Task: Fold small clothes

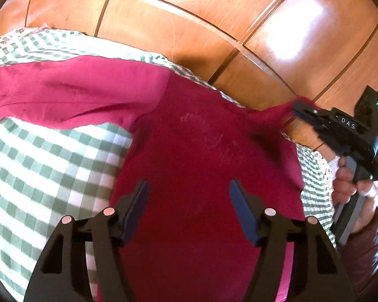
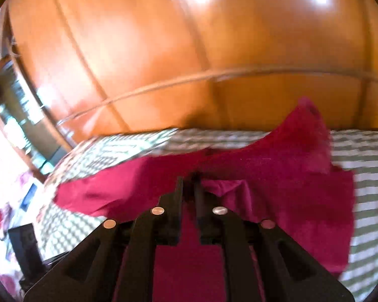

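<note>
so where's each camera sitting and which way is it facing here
Left wrist: on the left gripper, angled down over the magenta garment on the checked cloth; its own fingers stand apart, with the right gripper, a hand and a sleeve at right.
Right wrist: on the right gripper, angled down across the garment toward wooden panels; only its near-closed fingers show, fabric between them.
Shared: garment, checked cloth, wooden panels.

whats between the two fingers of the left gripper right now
Nothing is held there. In the left wrist view the left gripper stands open, and through the gap shows only the crimson fabric garment, spread on the green-and-white checked cloth.
</note>
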The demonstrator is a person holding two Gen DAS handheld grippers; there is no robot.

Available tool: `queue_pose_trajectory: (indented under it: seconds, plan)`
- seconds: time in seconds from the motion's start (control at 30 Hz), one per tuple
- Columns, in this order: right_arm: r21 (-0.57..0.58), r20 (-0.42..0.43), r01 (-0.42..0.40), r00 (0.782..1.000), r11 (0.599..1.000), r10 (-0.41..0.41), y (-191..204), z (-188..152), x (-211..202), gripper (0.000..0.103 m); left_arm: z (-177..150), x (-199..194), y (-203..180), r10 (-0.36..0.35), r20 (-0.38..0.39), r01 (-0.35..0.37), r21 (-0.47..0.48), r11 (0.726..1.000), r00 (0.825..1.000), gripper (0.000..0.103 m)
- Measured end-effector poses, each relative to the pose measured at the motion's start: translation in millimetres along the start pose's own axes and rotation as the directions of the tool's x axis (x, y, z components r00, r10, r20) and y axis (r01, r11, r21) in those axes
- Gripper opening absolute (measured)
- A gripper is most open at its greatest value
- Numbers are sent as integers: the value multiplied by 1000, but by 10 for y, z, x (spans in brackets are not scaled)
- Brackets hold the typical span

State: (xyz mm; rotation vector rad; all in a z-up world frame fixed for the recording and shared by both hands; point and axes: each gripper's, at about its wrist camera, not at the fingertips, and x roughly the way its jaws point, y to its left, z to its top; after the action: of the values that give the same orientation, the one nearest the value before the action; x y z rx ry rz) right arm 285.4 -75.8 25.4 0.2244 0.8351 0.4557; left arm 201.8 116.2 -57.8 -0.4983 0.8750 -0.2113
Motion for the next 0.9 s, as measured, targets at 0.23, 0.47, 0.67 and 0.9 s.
queue_pose_trajectory:
  seconds: [0.23, 0.47, 0.67, 0.9]
  plan:
    - [129, 53, 5, 998, 992, -12, -414, -264, -323, 61, 197, 256, -32, -31, -24, 31, -5, 999, 999, 59]
    - [232, -26, 132, 991, 964, -129, -1064, -1105, -850, 61, 487, 526, -514, -56, -14, 57, 91, 994, 998, 65]
    - [380, -43, 148, 989, 913, -143, -1497, -1595, -1054, 66, 390, 814, -1242, 72, 10, -71, 334, 940, 997, 85]
    - [395, -27, 121, 992, 911, -120, -1453, -1716, -1026, 70, 483, 1171, -1876, 209, 112, -237, 484, 842, 972, 85]
